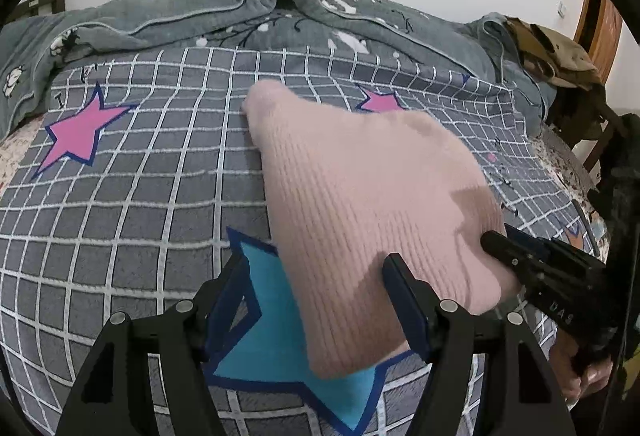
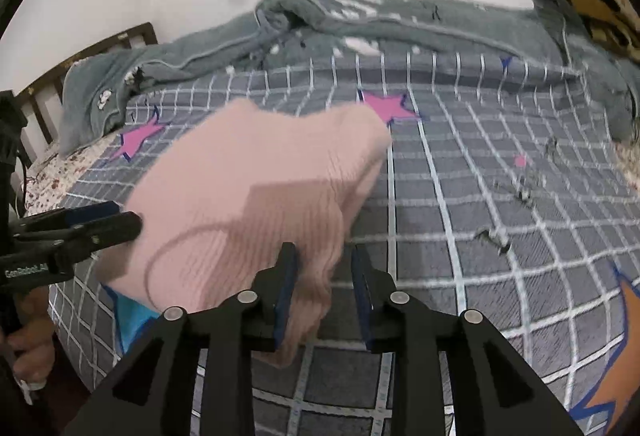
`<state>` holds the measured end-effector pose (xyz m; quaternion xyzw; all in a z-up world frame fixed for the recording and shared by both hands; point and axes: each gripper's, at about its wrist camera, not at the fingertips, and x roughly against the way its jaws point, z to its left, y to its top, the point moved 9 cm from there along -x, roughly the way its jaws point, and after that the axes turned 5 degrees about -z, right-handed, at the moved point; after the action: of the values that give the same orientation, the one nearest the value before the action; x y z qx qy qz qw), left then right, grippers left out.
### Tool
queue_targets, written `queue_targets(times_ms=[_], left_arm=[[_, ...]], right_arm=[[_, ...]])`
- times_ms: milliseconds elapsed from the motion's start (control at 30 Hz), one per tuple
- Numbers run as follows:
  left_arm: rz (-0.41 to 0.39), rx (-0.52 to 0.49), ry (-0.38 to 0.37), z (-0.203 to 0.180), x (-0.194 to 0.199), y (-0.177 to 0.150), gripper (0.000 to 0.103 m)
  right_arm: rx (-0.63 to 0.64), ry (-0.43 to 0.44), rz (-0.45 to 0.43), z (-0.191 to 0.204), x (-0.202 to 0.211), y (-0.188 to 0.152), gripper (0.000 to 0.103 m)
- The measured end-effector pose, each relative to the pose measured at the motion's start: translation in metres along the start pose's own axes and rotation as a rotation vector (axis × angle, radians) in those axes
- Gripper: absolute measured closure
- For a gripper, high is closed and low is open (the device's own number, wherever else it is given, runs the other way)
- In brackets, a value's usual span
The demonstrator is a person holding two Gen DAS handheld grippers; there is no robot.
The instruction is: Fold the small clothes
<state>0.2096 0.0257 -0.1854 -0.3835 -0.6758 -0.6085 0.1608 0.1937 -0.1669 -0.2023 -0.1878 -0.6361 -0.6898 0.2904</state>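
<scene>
pink knit garment (image 1: 360,196) on checked bedspread (image 1: 140,216); left gripper (image 1: 320,268) jaws wide, cloth between, unpinched; right gripper (image 2: 324,276) jaws apart, garment edge by left pad.

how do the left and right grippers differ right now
The left gripper stands wide open, with the pink ribbed knit garment lying loose between its fingers. The right gripper is much narrower, with the garment's corner between its fingers; whether it pinches is unclear. Both are black with blue pads.
</scene>
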Motion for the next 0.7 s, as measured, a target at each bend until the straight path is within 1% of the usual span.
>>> queue_targets(times_ms=[33,67,133,167,333,467,500,567,633,700], left_arm=[[-0.002,-0.002,-0.003,0.001,0.001,-0.002,0.035],[-0.005,-0.005,-0.007,0.003,0.003,-0.005,0.033],[-0.013,-0.012,-0.02,0.006,0.007,-0.011,0.033],[-0.018,-0.016,-0.034,0.006,0.01,-0.015,0.033],[-0.023,-0.017,-0.077,0.005,0.019,-0.03,0.033],[-0.021,-0.022,-0.083,-0.001,0.019,-0.035,0.033],[-0.021,-0.031,-0.08,-0.003,0.018,-0.035,0.033],[-0.034,-0.033,-0.078,-0.004,0.019,-0.032,0.033],[-0.049,-0.019,-0.083,-0.004,0.021,-0.027,0.033],[-0.07,-0.001,-0.083,-0.003,0.022,-0.017,0.033]], right_arm=[[-0.004,0.008,0.004,-0.001,0.001,-0.002,0.074],[-0.004,0.01,0.001,-0.002,0.002,-0.001,0.068],[-0.002,0.012,-0.019,-0.004,0.009,0.002,0.061],[-0.002,0.016,-0.031,-0.005,0.012,0.004,0.061],[-0.02,0.062,-0.041,-0.002,0.017,0.003,0.061],[-0.029,0.094,-0.044,0.005,0.016,0.001,0.061],[-0.026,0.093,-0.042,0.006,0.014,0.0,0.061],[-0.016,0.07,-0.021,0.006,0.008,-0.003,0.069],[-0.024,0.076,0.0,0.003,0.006,-0.005,0.069],[-0.045,0.085,-0.014,0.0,0.01,-0.001,0.069]])
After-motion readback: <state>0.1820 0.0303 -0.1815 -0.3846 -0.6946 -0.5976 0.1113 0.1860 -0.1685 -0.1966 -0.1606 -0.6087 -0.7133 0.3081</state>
